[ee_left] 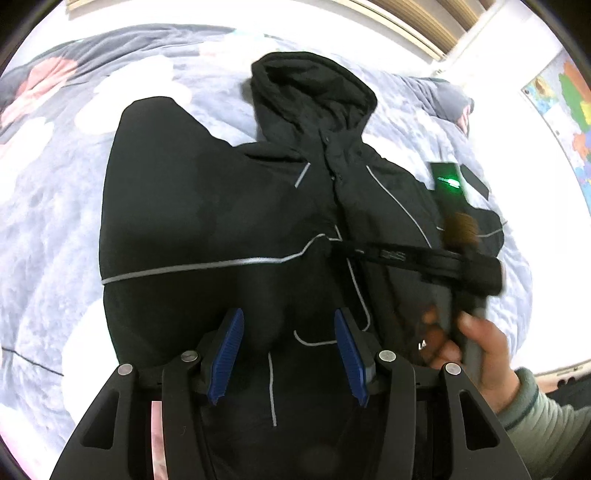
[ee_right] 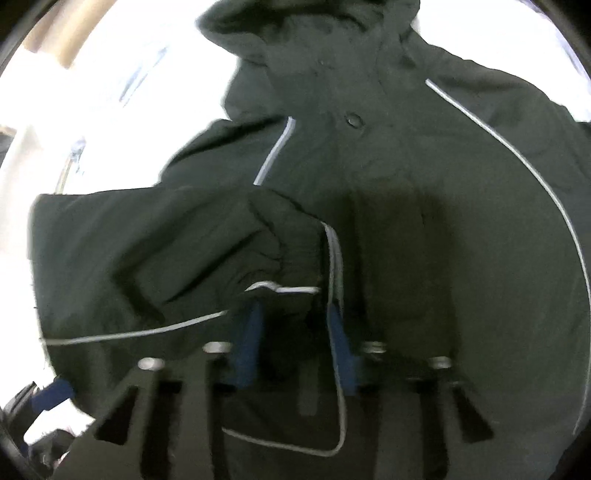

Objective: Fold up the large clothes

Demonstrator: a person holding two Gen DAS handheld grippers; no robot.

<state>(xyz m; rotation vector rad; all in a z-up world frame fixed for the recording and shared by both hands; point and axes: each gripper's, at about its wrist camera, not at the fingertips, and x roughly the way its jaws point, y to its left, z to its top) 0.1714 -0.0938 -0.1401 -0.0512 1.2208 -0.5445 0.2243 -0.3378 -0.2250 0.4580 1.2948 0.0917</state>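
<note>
A black hooded jacket (ee_left: pixel 221 206) with grey piping lies face up on the bed, hood (ee_left: pixel 314 96) at the far end. One sleeve (ee_right: pixel 147 251) is folded across the chest. My right gripper (ee_right: pixel 293 310) is shut on that sleeve's cuff (ee_right: pixel 291 254), whose gathered edge sits between the blue pads (ee_right: pixel 249 332). In the left wrist view the right gripper (ee_left: pixel 340 246) reaches in from the right, held by a hand (ee_left: pixel 484 350). My left gripper (ee_left: pixel 288 317) hovers open over the jacket's lower front, with nothing between its blue pads (ee_left: pixel 231 350).
A grey quilt (ee_left: pixel 48 221) with pale and pink flowers covers the bed around the jacket. A coloured map (ee_left: pixel 569 110) hangs on the white wall at the right. A wooden frame (ee_left: pixel 417 26) runs along the far side. A green light (ee_left: pixel 448 181) glows on the right gripper's body.
</note>
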